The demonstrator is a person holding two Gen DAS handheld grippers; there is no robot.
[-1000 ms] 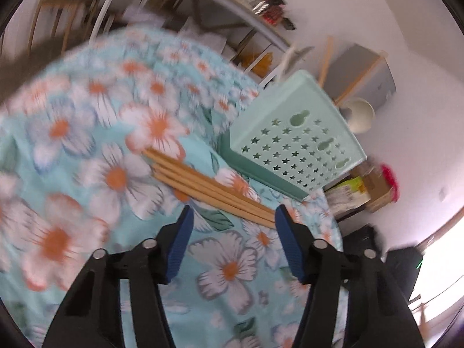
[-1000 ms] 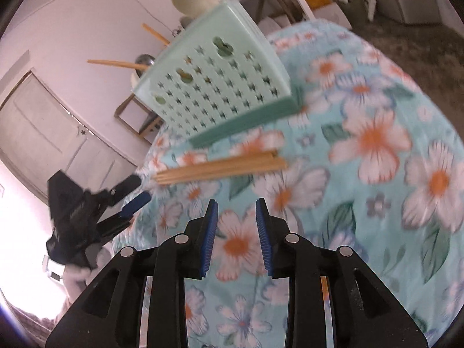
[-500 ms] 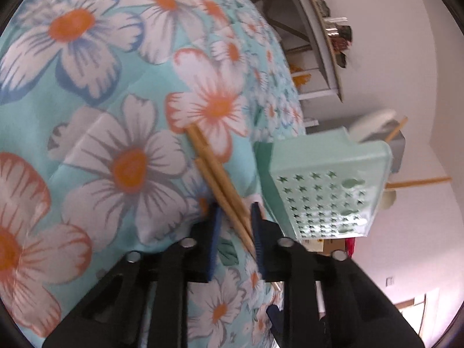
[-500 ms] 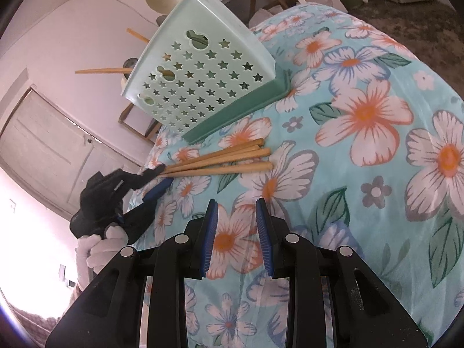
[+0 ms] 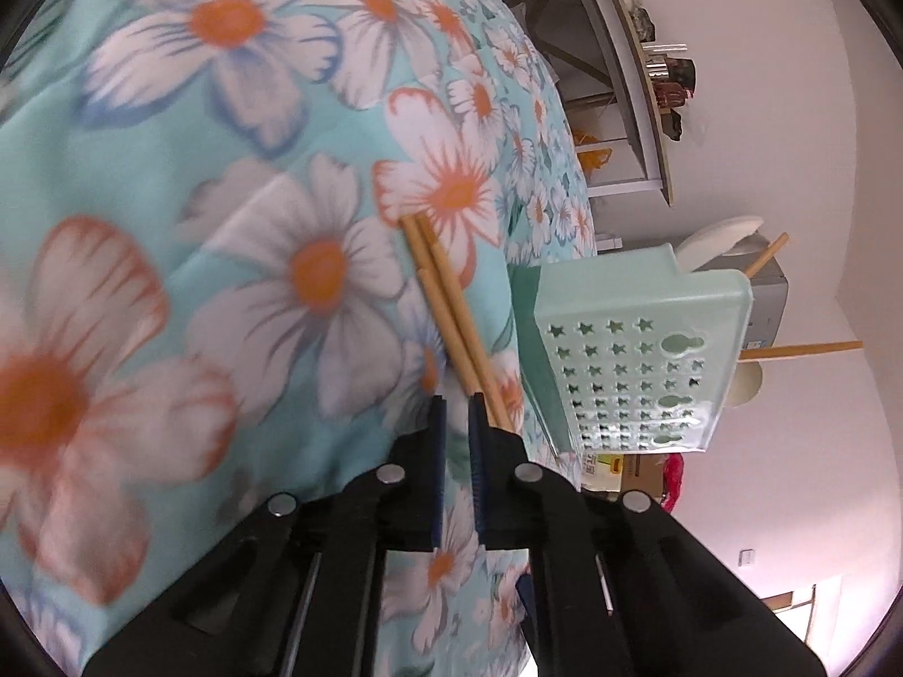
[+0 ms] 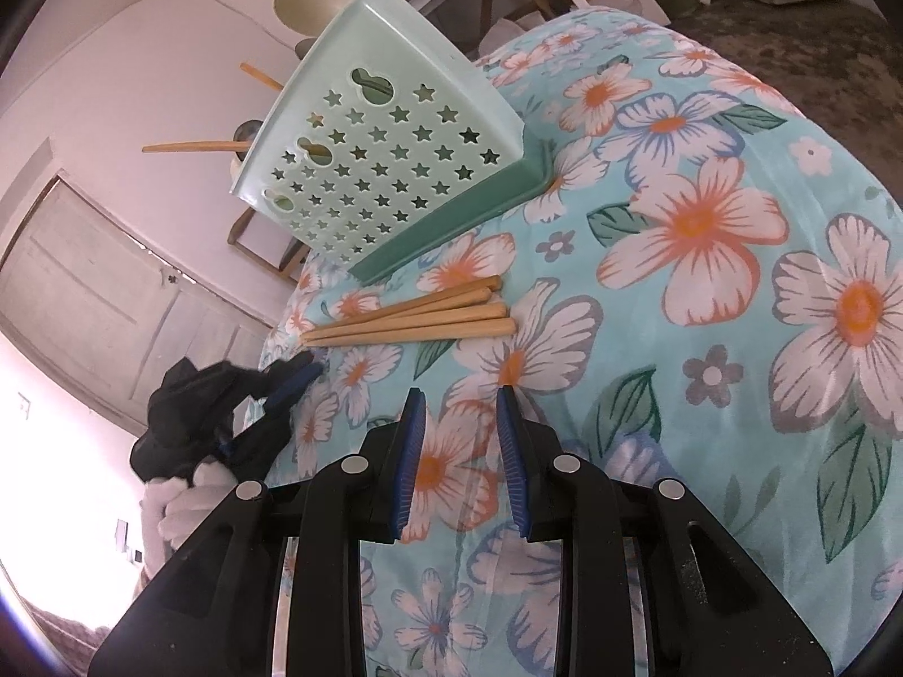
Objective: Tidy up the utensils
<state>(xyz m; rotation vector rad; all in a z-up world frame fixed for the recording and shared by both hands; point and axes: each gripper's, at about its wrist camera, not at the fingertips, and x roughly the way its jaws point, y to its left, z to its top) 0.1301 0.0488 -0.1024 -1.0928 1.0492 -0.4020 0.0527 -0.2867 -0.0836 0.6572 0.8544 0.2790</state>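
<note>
Several wooden chopsticks [image 6: 412, 319] lie side by side on the floral cloth, in front of a mint-green perforated utensil holder [image 6: 389, 152] that holds wooden utensils and a pale spoon. In the left wrist view the chopsticks [image 5: 446, 293] run toward the left gripper [image 5: 456, 400], whose blue pads are nearly closed at their thin ends; whether a stick is pinched I cannot tell. The holder [image 5: 626, 361] stands just right of it. The left gripper also shows in the right wrist view [image 6: 293, 378] beside the thin ends. My right gripper [image 6: 460, 395] is open and empty, hovering short of the chopsticks' thick ends.
The table is covered with a turquoise flowered cloth [image 6: 705, 282]. A shelf unit with clutter [image 5: 638, 84] stands behind it, a white door [image 6: 101, 293] to the left in the right wrist view. The table edge curves away near the holder.
The left gripper dropped low to the chopsticks' thin ends and its jaws went from wide open to nearly closed. The right gripper drew slightly closer and opened a little.
</note>
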